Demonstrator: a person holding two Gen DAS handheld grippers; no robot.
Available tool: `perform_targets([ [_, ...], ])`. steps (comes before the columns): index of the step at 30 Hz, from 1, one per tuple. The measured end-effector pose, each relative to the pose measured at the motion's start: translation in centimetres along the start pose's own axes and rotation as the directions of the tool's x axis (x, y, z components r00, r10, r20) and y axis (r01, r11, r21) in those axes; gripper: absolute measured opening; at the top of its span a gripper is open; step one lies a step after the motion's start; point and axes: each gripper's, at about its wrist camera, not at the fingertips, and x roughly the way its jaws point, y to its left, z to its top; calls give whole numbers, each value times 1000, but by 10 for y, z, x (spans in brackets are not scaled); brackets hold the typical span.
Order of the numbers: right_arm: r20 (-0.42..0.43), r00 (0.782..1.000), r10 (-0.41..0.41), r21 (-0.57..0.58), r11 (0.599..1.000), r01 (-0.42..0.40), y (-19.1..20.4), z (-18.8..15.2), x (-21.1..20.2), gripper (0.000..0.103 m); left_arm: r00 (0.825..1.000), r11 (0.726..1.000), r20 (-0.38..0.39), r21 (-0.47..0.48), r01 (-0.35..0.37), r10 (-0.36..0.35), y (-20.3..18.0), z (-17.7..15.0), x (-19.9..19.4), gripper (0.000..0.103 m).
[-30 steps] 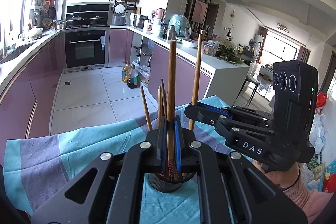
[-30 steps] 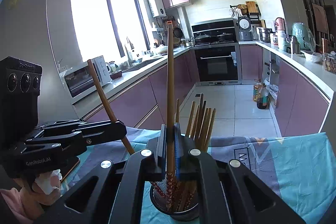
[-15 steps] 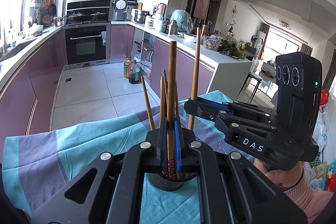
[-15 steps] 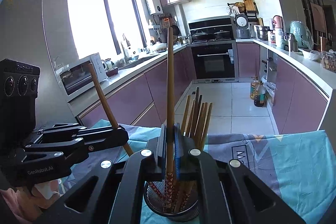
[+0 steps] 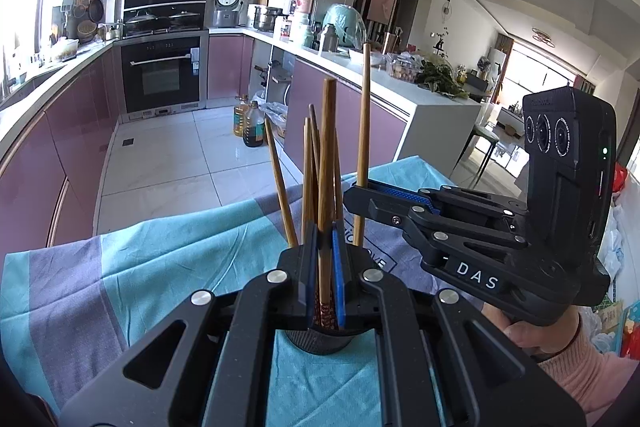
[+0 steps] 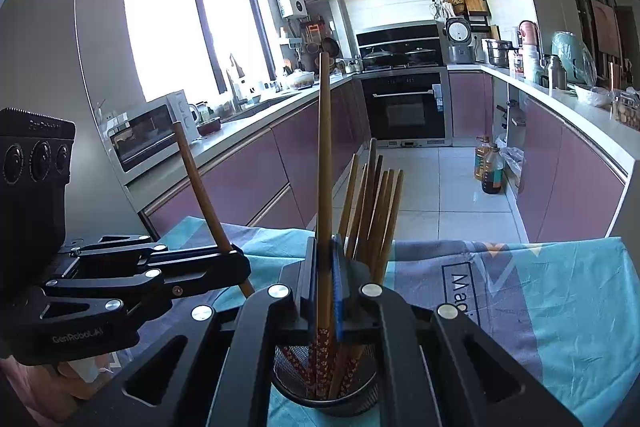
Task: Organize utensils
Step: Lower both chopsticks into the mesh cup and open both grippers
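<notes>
Item: chopsticks, wooden. Most already stand in the mesh holder (image 6: 325,393) just below my tools, on the cloth-covered tabletop (image 6: 560,307).

Left tool (image 5: 326,267): pinching one chopstick (image 5: 327,163), upright over the holder.

Right tool (image 6: 326,283): pinching another chopstick (image 6: 324,155).

Outstanding, by my reckoning: both held pieces to drop in.

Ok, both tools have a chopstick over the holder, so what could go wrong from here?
1. The left tool and right tool crowd the same mesh holder; they could knock together.
2. The left tool's chopstick leans; released like that, it may miss the rim and land on the cloth.
3. A sideways push on the standing chopsticks could tip the holder.
</notes>
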Motion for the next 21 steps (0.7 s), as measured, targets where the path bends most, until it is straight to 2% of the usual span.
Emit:
perform_targets([
  [21,-71,997,-5,14,1000,6,-2,-23,18,6,999,1000,-48,7,3,-3,1,-9,19,8],
])
